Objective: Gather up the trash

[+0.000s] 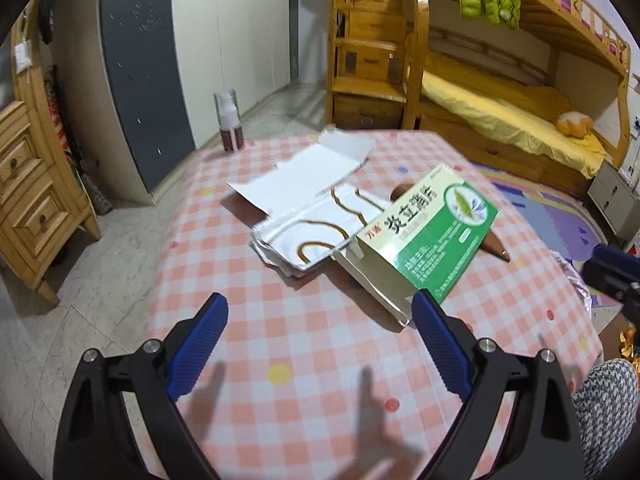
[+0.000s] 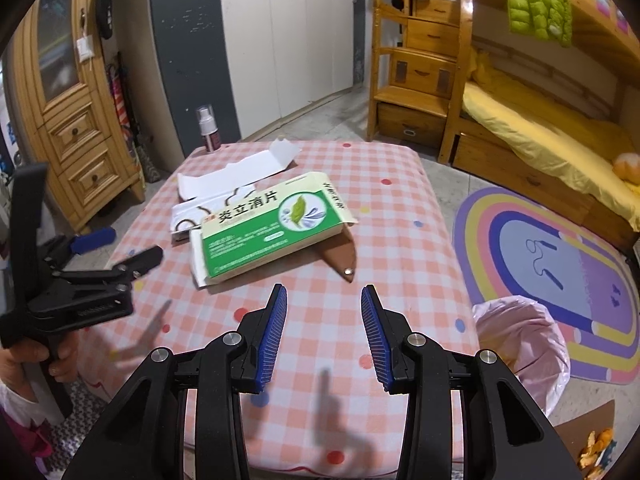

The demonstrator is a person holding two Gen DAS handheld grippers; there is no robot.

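Right wrist view: both grippers, right gripper (image 2: pixel 324 300) and left gripper (image 1: pixel 320 312), hang spread and empty near the green box (image 2: pixel 268 228), probably lining up a grab.

Two cartons (image 2: pixel 268 228), one bottle (image 2: pixel 208 130), one bin (image 2: pixel 524 332)

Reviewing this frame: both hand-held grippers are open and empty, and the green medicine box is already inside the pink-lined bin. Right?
Not quite. The green medicine box still lies on the checked tablecloth, as the right wrist view shows; the pink-lined bin stands beside the table. Both the left hand-held gripper and right hand-held gripper are open and empty.
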